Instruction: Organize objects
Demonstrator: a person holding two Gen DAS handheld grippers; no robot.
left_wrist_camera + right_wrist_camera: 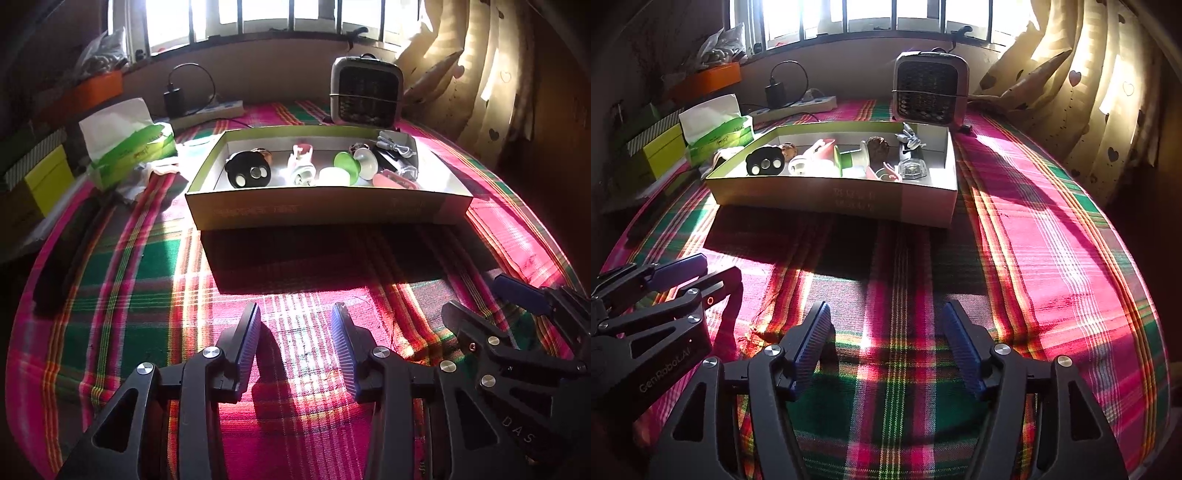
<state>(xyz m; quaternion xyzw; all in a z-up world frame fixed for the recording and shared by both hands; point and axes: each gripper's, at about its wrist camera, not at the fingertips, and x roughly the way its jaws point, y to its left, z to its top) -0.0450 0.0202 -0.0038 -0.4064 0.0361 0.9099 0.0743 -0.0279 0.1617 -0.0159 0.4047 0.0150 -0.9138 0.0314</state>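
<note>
A shallow green-rimmed cardboard box (325,212) (849,199) stands on the plaid cloth ahead of both grippers. It holds several small things: a black round-eared item (248,171) (765,162), a white and pink figure (303,166), a green and white piece (349,164) (849,157), a pink item (395,181), and a white cable (397,146) (910,138). My left gripper (295,314) is open and empty, low over the cloth in front of the box. My right gripper (884,314) is open and empty, beside the left one; it also shows in the left wrist view (491,299).
A tissue box (129,147) (718,131) sits left of the cardboard box. A small heater (365,90) (929,88) stands behind it. A power strip with a charger (207,109) (798,105) lies at the back. Stacked boxes (40,181) line the left edge; curtain (1089,85) hangs at right.
</note>
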